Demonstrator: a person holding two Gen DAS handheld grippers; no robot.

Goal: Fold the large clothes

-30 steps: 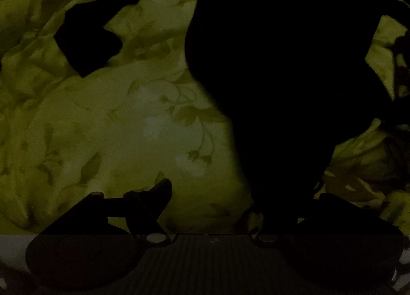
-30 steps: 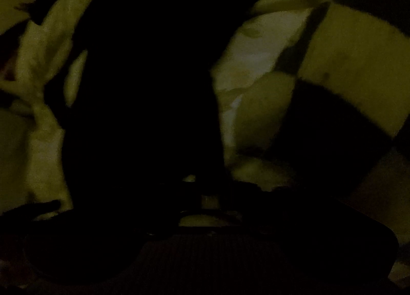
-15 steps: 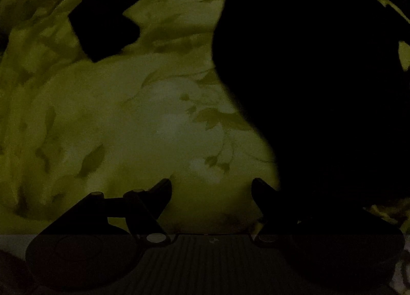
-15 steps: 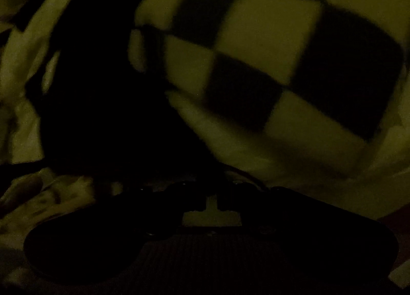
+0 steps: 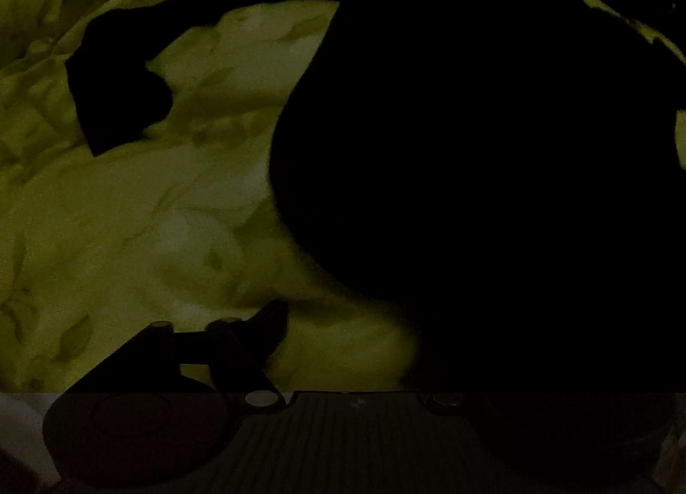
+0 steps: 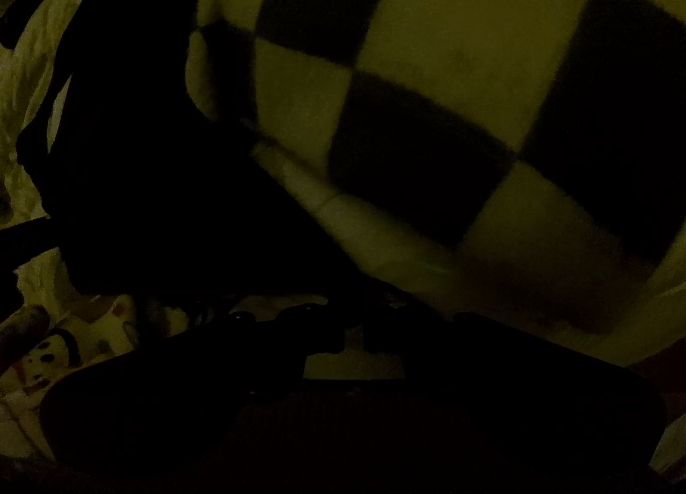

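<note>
The scene is very dark. A large black garment (image 5: pixel 471 172) lies on a pale floral bedsheet (image 5: pixel 150 236), one sleeve (image 5: pixel 115 95) reaching out to the upper left. My left gripper (image 5: pixel 351 322) is open; its left finger (image 5: pixel 266 322) shows over the sheet, and its right finger is lost against the black cloth. In the right wrist view the same black garment (image 6: pixel 150 151) fills the left side. My right gripper (image 6: pixel 353 322) sits low at its edge, jaws close together; whether cloth is between them is too dark to tell.
A black-and-pale checkered blanket or pillow (image 6: pixel 450 86) fills the right of the right wrist view. A snowman-print fabric (image 6: pixel 55 356) lies at the lower left. Crumpled sheet (image 5: pixel 43 22) bunches at the far left.
The left gripper has drifted so the black garment now covers its right finger. The right gripper has swung toward the checkered blanket, which now fills more of its view.
</note>
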